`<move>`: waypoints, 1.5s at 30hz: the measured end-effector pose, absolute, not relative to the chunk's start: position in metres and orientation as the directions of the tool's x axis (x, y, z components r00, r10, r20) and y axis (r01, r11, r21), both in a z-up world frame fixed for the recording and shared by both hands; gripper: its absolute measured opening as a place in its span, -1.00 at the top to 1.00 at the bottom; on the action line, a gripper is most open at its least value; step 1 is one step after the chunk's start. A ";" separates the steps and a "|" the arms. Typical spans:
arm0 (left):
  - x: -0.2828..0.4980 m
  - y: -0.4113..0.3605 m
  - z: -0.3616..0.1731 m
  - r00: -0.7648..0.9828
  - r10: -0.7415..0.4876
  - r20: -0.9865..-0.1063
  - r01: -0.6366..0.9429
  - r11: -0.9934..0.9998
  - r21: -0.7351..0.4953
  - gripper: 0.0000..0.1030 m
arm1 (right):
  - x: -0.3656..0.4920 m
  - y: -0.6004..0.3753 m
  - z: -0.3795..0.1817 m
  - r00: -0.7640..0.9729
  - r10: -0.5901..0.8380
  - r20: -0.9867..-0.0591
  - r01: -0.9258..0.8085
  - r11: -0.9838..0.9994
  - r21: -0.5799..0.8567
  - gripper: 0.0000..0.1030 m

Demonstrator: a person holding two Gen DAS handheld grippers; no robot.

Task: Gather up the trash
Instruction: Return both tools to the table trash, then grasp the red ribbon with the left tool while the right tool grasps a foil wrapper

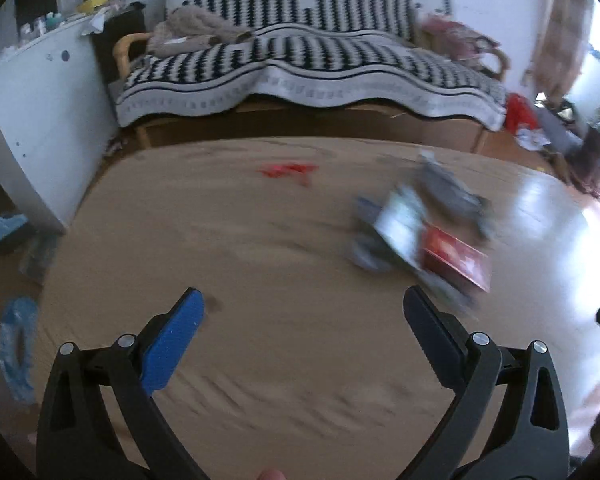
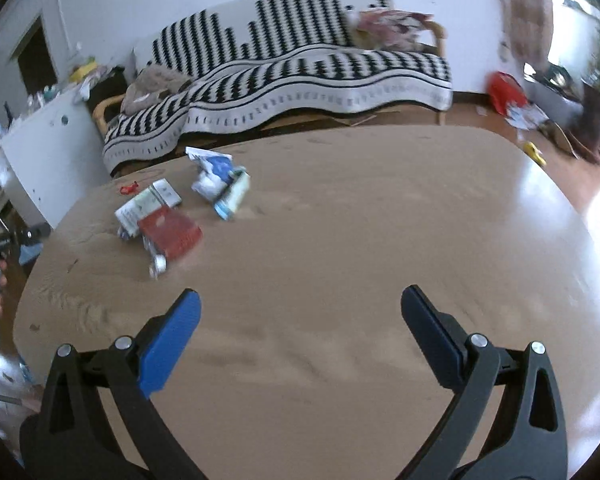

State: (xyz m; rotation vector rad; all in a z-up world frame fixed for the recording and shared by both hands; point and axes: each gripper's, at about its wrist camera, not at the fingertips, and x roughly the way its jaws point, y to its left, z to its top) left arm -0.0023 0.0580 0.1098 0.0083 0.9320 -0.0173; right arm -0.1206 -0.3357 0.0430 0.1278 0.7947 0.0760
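Trash lies on a wooden table (image 1: 260, 248) (image 2: 360, 240). A red box (image 1: 456, 258) (image 2: 172, 234) rests among crumpled packaging, blurred in the left wrist view. A white carton (image 2: 150, 204) and a crumpled blue-and-white pack (image 2: 220, 178) lie beside it. A small red wrapper (image 1: 288, 170) (image 2: 128, 189) sits farther back. My left gripper (image 1: 302, 310) hovers over the table, open and empty, with the trash ahead to its right. My right gripper (image 2: 300, 310) is open and empty too, with the pile ahead to its left.
A sofa under a black-and-white striped blanket (image 1: 308, 64) (image 2: 300, 68) stands behind the table. A white cabinet (image 1: 36, 120) (image 2: 40, 140) is at the left. A blue plastic bag (image 1: 16, 344) hangs past the table's left edge. A red bag (image 2: 504, 90) and clutter lie on the floor at right.
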 end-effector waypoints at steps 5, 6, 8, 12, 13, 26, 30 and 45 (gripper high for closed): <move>0.086 0.085 0.083 0.525 0.006 -0.851 0.086 0.995 0.060 -0.88 | -0.034 -0.301 0.036 0.669 0.135 -0.731 -0.036 0.988 0.150 -0.89; 0.109 0.088 0.073 0.512 0.024 -0.858 0.106 0.990 0.091 -0.88 | -0.024 -0.294 0.033 0.664 0.136 -0.735 -0.041 0.988 0.146 -0.89; 0.135 0.087 0.059 0.499 0.044 -0.866 0.132 0.983 0.126 -0.88 | -0.002 -0.280 0.025 0.651 0.140 -0.746 -0.059 0.989 0.134 -0.89; 0.175 0.090 0.030 0.469 0.034 -0.883 0.170 0.977 0.128 -0.88 | 0.040 -0.260 0.003 0.623 0.131 -0.771 -0.069 0.991 0.112 -0.89; 0.185 0.090 0.023 0.464 0.024 -0.885 0.186 0.975 0.124 -0.88 | 0.048 -0.257 -0.002 0.617 0.130 -0.777 -0.066 0.991 0.114 -0.89; 0.214 0.092 -0.002 0.444 -0.131 -0.886 0.316 0.949 0.018 -0.90 | 0.089 -0.256 -0.044 0.580 -0.034 -0.814 0.045 0.999 -0.010 -0.90; 0.217 0.090 -0.002 0.428 -0.137 -0.893 0.339 0.941 0.018 -0.90 | 0.090 -0.258 -0.046 0.580 -0.030 -0.814 0.038 0.999 -0.009 -0.90; 0.208 0.060 0.007 0.460 -0.193 -0.867 0.427 0.904 0.026 0.82 | 0.075 -0.255 -0.036 0.586 0.041 -0.809 -0.043 0.999 0.019 0.83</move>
